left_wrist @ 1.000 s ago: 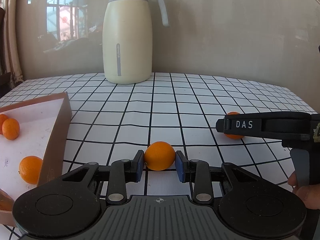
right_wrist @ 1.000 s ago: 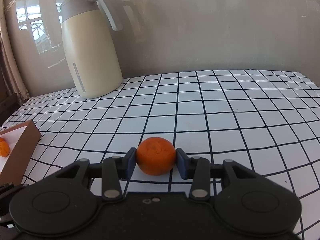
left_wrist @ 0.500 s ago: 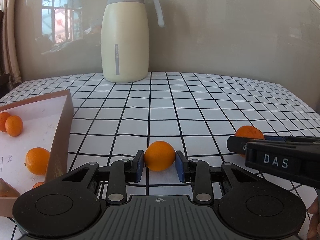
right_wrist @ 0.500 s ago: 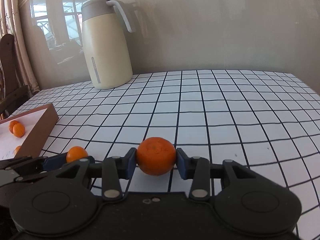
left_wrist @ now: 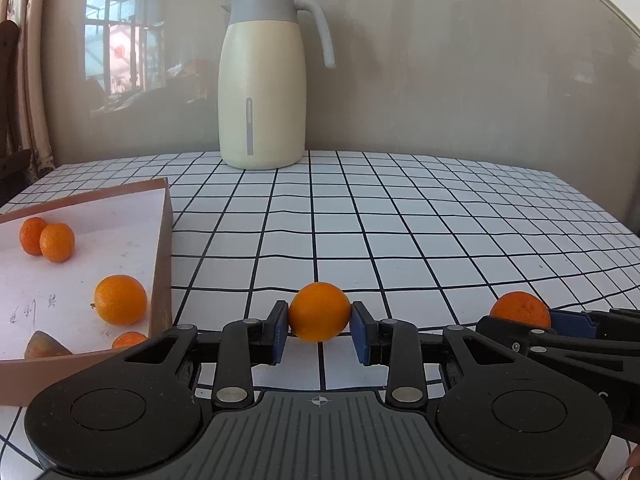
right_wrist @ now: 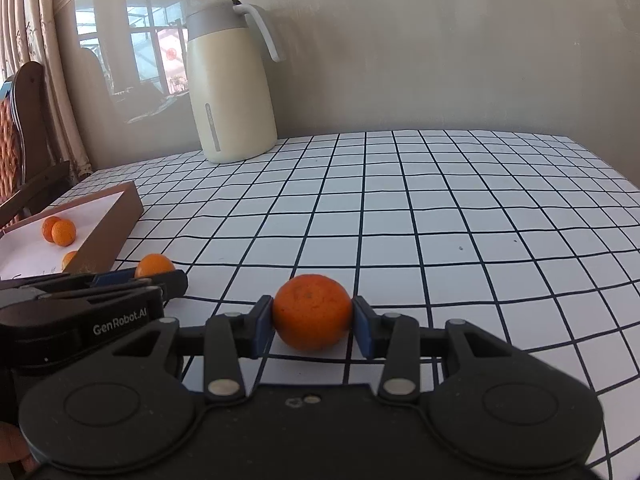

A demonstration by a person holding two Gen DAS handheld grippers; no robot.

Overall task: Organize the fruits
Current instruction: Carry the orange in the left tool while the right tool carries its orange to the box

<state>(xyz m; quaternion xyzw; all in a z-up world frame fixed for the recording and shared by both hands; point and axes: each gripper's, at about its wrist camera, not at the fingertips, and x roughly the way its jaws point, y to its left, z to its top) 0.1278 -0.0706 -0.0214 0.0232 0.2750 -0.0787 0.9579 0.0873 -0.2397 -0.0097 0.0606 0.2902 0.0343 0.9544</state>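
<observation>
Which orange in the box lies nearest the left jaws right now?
Find the brown box on the checked table's left. By its near wall, a small orange shows only its top, unlike the bigger whole orange beside it.

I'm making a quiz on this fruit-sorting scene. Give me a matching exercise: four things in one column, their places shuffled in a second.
Things:
1. left gripper
2. right gripper
3. jug
4. box

Places:
A. at the table's far edge, by the wall
B. holds the paler orange
C. on the table's left side, oranges inside
D. holds the darker orange

Pairs: 1-B, 2-D, 3-A, 4-C
</observation>
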